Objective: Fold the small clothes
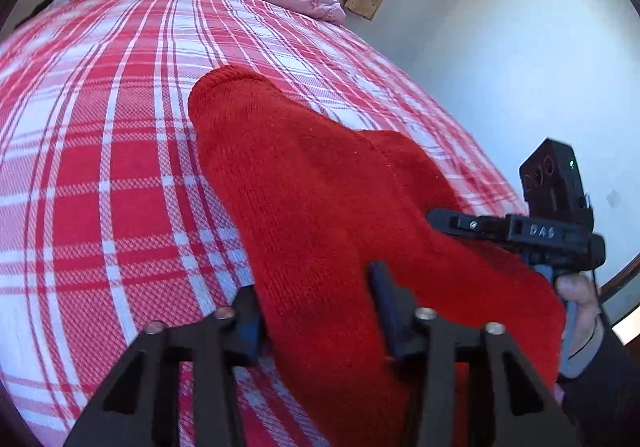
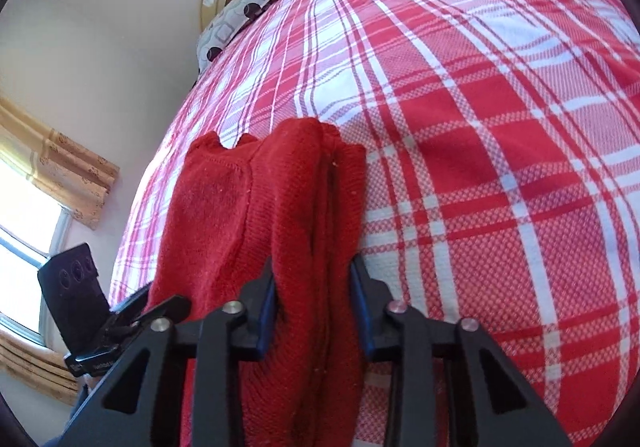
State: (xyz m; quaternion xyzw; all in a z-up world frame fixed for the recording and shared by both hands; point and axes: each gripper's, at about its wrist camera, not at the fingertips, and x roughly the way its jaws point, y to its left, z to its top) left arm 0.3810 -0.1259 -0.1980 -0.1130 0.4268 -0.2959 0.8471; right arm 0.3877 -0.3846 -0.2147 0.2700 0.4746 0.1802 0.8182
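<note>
Left wrist view: a red-and-white plaid bedspread (image 1: 100,167) fills the left, then the red knit garment (image 1: 320,207) lies on the bed, its near edge bunched between the left gripper (image 1: 316,321) jaws, which are partly closed with both blue pads against the knit, and at far right the right gripper (image 1: 436,217) reaches onto the garment's other side (a hand (image 1: 580,299) holds it). In the right wrist view its narrowed jaws pinch a folded ridge of the garment.
</note>
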